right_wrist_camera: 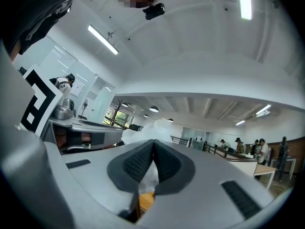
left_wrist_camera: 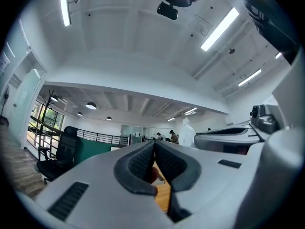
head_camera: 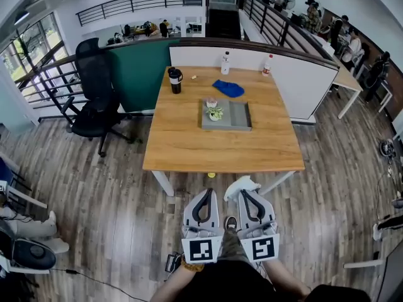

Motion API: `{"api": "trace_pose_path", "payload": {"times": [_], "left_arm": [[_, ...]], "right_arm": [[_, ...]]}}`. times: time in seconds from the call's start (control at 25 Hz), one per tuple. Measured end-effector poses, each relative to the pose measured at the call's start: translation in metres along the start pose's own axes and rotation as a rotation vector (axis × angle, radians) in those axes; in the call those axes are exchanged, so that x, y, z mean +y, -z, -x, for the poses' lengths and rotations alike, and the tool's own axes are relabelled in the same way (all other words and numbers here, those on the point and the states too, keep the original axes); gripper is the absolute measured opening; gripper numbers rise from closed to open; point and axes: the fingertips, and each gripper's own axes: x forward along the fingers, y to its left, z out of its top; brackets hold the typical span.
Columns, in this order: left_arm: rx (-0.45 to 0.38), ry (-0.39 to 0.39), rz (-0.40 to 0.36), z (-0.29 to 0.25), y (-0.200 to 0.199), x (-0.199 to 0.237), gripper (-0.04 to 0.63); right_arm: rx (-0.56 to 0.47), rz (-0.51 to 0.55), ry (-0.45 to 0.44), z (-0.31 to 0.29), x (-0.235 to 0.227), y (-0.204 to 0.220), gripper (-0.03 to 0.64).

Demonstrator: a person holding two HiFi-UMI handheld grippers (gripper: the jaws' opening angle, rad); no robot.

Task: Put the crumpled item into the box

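A white crumpled item (head_camera: 242, 185) sticks out of my right gripper (head_camera: 245, 195), which is shut on it; in the right gripper view the white crumple (right_wrist_camera: 153, 127) bulges past the closed pads of the right gripper (right_wrist_camera: 153, 146). My left gripper (head_camera: 204, 196) hangs beside it, shut and holding nothing, its pads meeting in the left gripper view (left_wrist_camera: 155, 146). Both grippers are low in the head view, short of the table's near edge. The grey box (head_camera: 237, 116), a shallow tray, lies in the middle of the wooden table (head_camera: 189, 143) with a small green and white crumpled lump (head_camera: 215, 112) in its left part.
On the table's far side are a blue cloth (head_camera: 228, 88), a black mug (head_camera: 175, 80) and two bottles (head_camera: 225, 63), (head_camera: 267, 65). A black office chair (head_camera: 94, 99) stands left of the table. A small yellow thing (head_camera: 211, 175) lies on the floor under the near edge.
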Motion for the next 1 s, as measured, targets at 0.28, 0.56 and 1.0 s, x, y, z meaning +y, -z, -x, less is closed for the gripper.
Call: {"api": "trace_pose_path", "payload": {"times": [0.28, 0.56, 1.0], "left_arm": [[0.012, -0.027, 0.005, -0.011, 0.008, 0.002, 0.023], [0.011, -0.030, 0.005, -0.028, 0.013, -0.002, 0.023], [-0.003, -0.026, 0.000, -0.061, 0.017, -0.002, 0.023]], "right_arm": [[0.007, -0.009, -0.021, -0.010, -0.007, 0.008, 0.006], [0.012, -0.019, -0.024, -0.020, -0.019, 0.015, 0.006], [0.013, -0.010, -0.021, -0.039, -0.042, 0.024, 0.006]]}}
